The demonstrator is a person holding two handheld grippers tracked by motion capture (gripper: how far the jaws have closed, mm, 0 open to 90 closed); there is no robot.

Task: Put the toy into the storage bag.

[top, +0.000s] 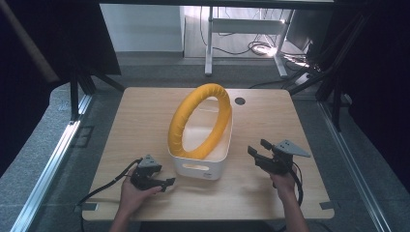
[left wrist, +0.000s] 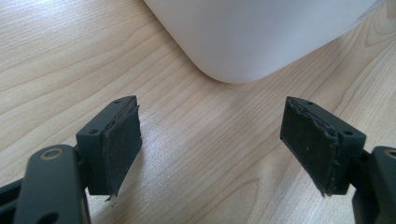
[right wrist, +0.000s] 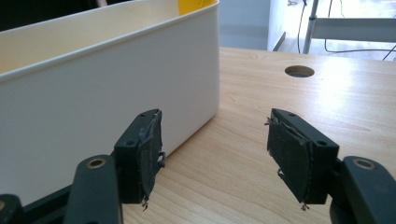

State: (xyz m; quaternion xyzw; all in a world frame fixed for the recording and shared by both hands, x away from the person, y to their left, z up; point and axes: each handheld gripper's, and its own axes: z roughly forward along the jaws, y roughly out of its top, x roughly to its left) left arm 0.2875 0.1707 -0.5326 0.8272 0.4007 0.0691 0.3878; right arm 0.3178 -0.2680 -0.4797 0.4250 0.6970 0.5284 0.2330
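Upright and tilted, one yellow ring [top: 199,121] leaned inside one white bin [top: 198,169] at the middle of the table [top: 145,116], its upper arc rising well above the rim. The left gripper [top: 169,182] lay low just beside the bin's near left corner, jaws wide and empty; the right gripper [top: 258,148] hovered near the bin's right wall, jaws likewise spread with nothing between them. Any knock to the light bin from either of the two grippers seemed likely to tip the ring out or slide the bin. One round hole [top: 240,101] pierced the table beyond.

Overhead view; gripper views near bin [top: 199,166]
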